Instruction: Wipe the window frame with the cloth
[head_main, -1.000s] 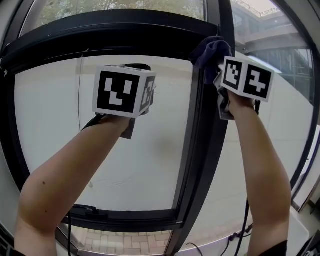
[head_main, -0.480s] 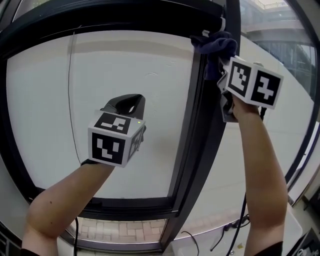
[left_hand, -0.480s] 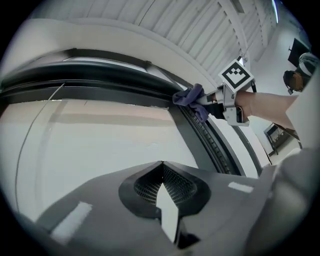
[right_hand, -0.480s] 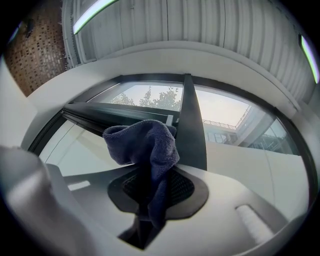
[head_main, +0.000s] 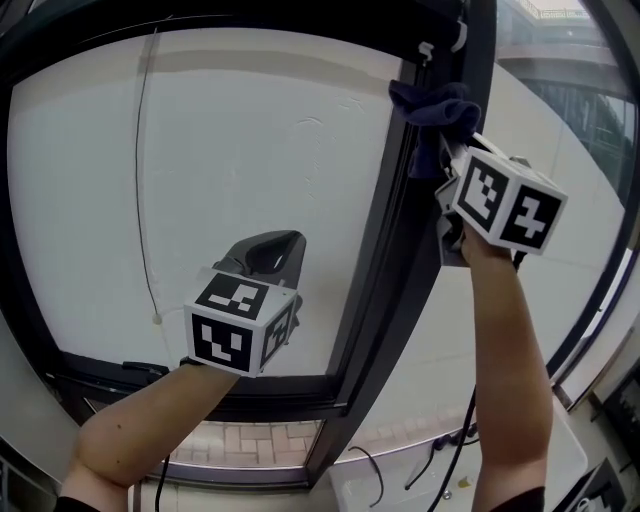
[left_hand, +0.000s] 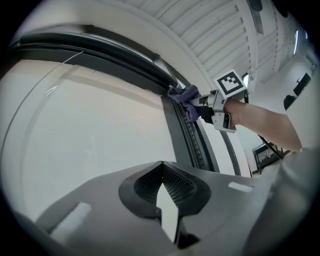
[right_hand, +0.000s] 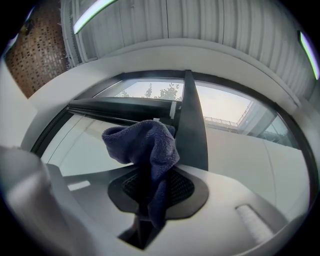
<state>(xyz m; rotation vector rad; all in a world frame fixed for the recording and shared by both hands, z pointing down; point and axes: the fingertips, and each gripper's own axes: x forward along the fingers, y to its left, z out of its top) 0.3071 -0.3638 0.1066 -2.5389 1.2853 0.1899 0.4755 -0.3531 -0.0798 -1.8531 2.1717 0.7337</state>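
Right gripper view: your right claw (right_hand: 152, 186) clamps the cloth (right_hand: 145, 145) against the window frame (right_hand: 192, 125) near its top corner. Drag hard and it may pull free. Your left claw (left_hand: 162, 167) is closed, empty.

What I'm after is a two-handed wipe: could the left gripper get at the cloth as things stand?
Probably yes. Nothing stands between the left gripper and the cloth, pinched in the right gripper at the frame bar; the left's shut jaws would need opening.
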